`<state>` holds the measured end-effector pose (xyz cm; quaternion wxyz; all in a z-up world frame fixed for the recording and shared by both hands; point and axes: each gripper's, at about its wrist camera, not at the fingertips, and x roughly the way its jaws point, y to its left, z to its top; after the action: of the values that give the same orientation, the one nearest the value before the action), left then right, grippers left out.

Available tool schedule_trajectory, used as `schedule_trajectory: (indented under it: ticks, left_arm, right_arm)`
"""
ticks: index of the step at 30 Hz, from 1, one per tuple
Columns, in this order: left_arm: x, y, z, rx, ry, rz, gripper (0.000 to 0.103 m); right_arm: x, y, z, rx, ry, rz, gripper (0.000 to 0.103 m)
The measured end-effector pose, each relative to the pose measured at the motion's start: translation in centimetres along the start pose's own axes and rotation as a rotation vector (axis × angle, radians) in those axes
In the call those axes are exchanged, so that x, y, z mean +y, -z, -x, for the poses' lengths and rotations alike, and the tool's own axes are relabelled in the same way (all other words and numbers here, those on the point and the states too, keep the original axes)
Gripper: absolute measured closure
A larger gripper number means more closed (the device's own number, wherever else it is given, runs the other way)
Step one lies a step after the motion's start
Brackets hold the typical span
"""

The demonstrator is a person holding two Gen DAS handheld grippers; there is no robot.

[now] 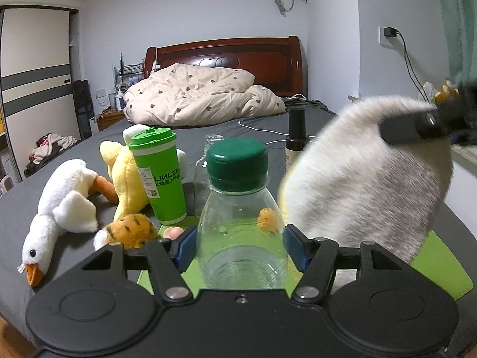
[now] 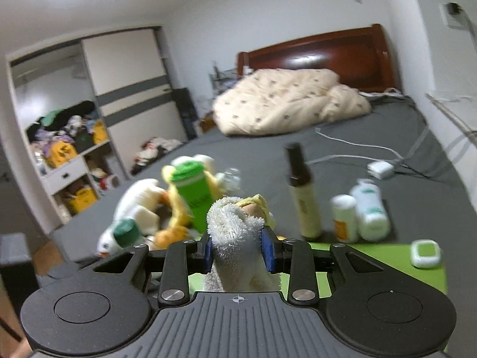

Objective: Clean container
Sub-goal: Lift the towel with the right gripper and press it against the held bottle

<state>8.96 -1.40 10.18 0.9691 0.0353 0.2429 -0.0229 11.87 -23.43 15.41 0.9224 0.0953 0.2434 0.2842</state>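
Clear ribbed plastic bottle with a dark green screw cap (image 1: 242, 223) clamped upright between the blue pads of the left gripper (image 1: 241, 250), over the bright green mat (image 1: 441, 271) on the grey bedsheet. Cap on; no liquid level readable, only a few specks or droplets on the wall. Fluffy grey-white towelling cloth with a yellow side (image 1: 366, 179) pinched tight in the right gripper (image 2: 237, 249), hanging just right of the bottle and close against its shoulder; whether touching, cannot tell through the motion blur. Blur on the cloth suggests a wiping pass in progress.

Judged from this: both tools engaged, bottle and cloth brought together, wiping of the outside likely under way. No telling how much of the surface is wiped, and no stain visible to gauge by. Inside evidently sealed off by the cap.

Behind the bottle: tall green lidded plastic cup (image 1: 159, 176), empty clear glass jar (image 1: 205, 173), dark brown slim bottle (image 1: 295, 137). Left of the bottle: white plush goose (image 1: 59, 208).
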Motion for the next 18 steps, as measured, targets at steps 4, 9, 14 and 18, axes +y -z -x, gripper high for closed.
schedule_trajectory:
  ticks: [4, 9, 14, 18]
  left_arm:
    - [0.1, 0.1, 0.1, -0.005, 0.018, -0.013, 0.042]
    - [0.1, 0.3, 0.0, -0.019, 0.043, -0.03, 0.042]
    - [0.2, 0.5, -0.2, -0.044, 0.088, -0.07, 0.042]
    - [0.8, 0.5, -0.9, -0.057, 0.147, -0.102, 0.042]
  right_arm:
    - [1.4, -0.7, -0.8, -0.003, -0.045, 0.016, 0.07]
    - [3.1, -1.6, -1.8, -0.007, -0.101, 0.035, 0.07]
    - [3.4, -1.1, -0.8, 0.008, -0.125, 0.034, 0.07]
    - [3.9, -0.9, -1.3, 0.021, -0.133, 0.034, 0.07]
